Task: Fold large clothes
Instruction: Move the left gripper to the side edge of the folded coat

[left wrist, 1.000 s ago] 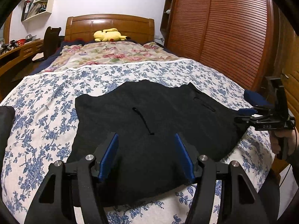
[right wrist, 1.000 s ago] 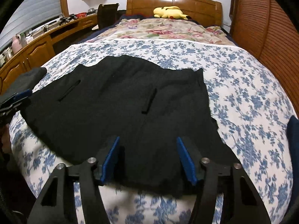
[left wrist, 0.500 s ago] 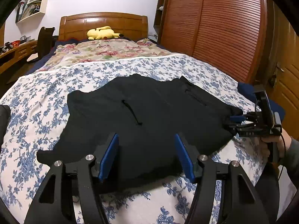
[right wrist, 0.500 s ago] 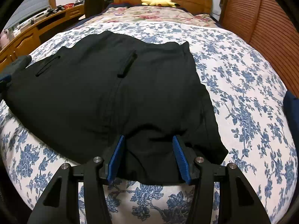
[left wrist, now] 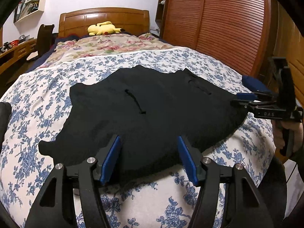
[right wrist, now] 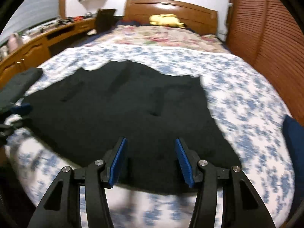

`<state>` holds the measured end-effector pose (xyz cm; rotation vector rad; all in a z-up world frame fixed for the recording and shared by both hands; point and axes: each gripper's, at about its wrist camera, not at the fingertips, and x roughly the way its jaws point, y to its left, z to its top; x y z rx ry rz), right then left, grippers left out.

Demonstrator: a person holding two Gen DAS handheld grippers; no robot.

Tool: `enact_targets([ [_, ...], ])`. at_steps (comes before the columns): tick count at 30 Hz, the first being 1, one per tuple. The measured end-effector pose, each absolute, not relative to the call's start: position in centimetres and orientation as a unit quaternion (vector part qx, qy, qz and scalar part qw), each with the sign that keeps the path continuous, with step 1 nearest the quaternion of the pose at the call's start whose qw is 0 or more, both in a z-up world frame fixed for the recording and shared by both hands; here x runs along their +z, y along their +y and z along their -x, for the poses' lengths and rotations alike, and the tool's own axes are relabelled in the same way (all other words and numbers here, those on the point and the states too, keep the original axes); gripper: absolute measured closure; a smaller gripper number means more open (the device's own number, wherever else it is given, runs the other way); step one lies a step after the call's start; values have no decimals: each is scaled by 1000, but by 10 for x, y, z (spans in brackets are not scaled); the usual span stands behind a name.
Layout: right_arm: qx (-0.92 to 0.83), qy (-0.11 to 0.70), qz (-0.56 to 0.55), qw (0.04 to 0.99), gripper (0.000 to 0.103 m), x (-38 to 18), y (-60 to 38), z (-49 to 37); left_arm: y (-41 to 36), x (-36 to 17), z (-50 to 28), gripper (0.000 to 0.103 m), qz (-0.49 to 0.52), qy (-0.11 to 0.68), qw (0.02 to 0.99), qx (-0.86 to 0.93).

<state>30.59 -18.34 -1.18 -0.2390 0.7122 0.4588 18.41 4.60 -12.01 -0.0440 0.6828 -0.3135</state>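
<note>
A large black garment (left wrist: 152, 114) lies spread flat on the blue-flowered bedspread (left wrist: 171, 60); it also shows in the right wrist view (right wrist: 123, 114). My left gripper (left wrist: 149, 152) is open, its blue pads over the garment's near edge. My right gripper (right wrist: 150, 155) is open over the garment's near hem, and the view is blurred. The right gripper also shows at the garment's right corner in the left wrist view (left wrist: 245, 98). The left gripper shows only partly at the left edge of the right wrist view (right wrist: 19, 108).
A yellow plush toy (left wrist: 103, 28) lies by the wooden headboard (left wrist: 102, 17). A slatted wooden wardrobe (left wrist: 228, 24) stands on the right. A desk (right wrist: 38, 43) runs along the left. A dark blue item (right wrist: 294, 133) lies at the bed's right edge.
Both grippers have pulled back and risen a little from the garment's near edge. The right wrist view has swung and blurred. Both stay open.
</note>
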Motion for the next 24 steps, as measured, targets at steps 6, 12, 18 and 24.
enact_targets([
  [6,273,346,125,889,48,-18,-144,-303,48,-125,-181,40,22,343,927,-150],
  [12,271,386,142,870,48,-62,-133,-325,46,-134,-183,40,17,356,922,-152],
  [18,269,389,141,870,48,-61,-129,-327,46,-137,-186,40,13,361,921,-149],
  [24,278,364,142,877,48,-42,-123,-313,46,-139,-189,40,11,363,920,-145],
])
